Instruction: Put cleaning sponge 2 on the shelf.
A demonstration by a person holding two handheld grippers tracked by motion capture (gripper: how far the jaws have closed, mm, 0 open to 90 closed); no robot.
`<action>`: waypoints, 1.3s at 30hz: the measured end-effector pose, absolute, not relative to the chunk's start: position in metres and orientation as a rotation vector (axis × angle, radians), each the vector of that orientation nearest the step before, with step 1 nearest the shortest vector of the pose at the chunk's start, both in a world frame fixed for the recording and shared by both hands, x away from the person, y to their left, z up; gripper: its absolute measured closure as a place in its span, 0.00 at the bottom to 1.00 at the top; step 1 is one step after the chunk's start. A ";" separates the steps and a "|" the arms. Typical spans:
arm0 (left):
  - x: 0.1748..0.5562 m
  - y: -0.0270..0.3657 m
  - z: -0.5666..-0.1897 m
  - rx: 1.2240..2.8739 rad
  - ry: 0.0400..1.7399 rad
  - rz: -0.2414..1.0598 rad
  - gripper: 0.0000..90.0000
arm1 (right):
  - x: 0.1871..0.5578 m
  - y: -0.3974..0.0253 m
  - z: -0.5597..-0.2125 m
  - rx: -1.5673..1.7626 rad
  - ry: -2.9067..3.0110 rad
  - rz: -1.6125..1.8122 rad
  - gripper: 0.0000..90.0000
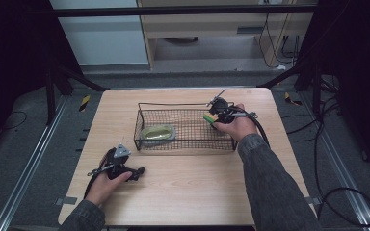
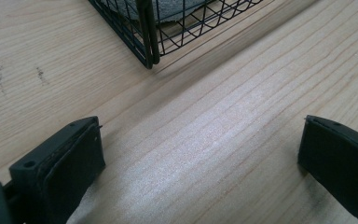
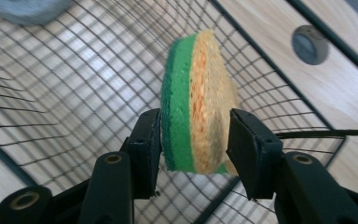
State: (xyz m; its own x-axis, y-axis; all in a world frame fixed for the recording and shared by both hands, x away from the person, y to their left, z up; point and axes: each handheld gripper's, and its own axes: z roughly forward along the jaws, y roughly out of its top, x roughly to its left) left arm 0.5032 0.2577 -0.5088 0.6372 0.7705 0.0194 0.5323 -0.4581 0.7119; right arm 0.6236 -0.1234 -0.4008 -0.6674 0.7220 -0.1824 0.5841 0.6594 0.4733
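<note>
A black wire basket [image 1: 140, 126] stands in the middle of the wooden table. My right gripper [image 1: 213, 117] hangs over the basket's right end, shut on a green and yellow sponge [image 1: 209, 117]. In the right gripper view the sponge [image 3: 196, 122] stands on edge between the two black jaws, above the basket's mesh [image 3: 74, 107]. A pale yellowish pad [image 1: 158, 133] lies in the basket's left half. My left gripper [image 1: 139, 172] rests on the table in front of the basket's near left corner [image 2: 148, 56], open, with bare wood between its fingers [image 2: 74, 163].
The table [image 1: 188, 192] has bare wood along its near half. A grey round cap [image 3: 310, 44] sits in the tabletop beyond the basket's far rim. Black frame legs and cables stand around the table's sides.
</note>
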 end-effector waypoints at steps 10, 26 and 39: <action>0.503 0.258 -0.509 2.169 1.014 0.445 0.00 | 0.615 -0.117 -0.404 1.034 2.561 0.567 0.58; 0.503 0.258 -0.509 2.175 1.011 0.446 0.00 | 0.602 -0.115 -0.395 1.059 2.532 0.645 0.47; 0.503 0.258 -0.509 2.175 1.013 0.446 0.00 | 0.589 -0.131 -0.387 1.141 2.352 0.811 0.10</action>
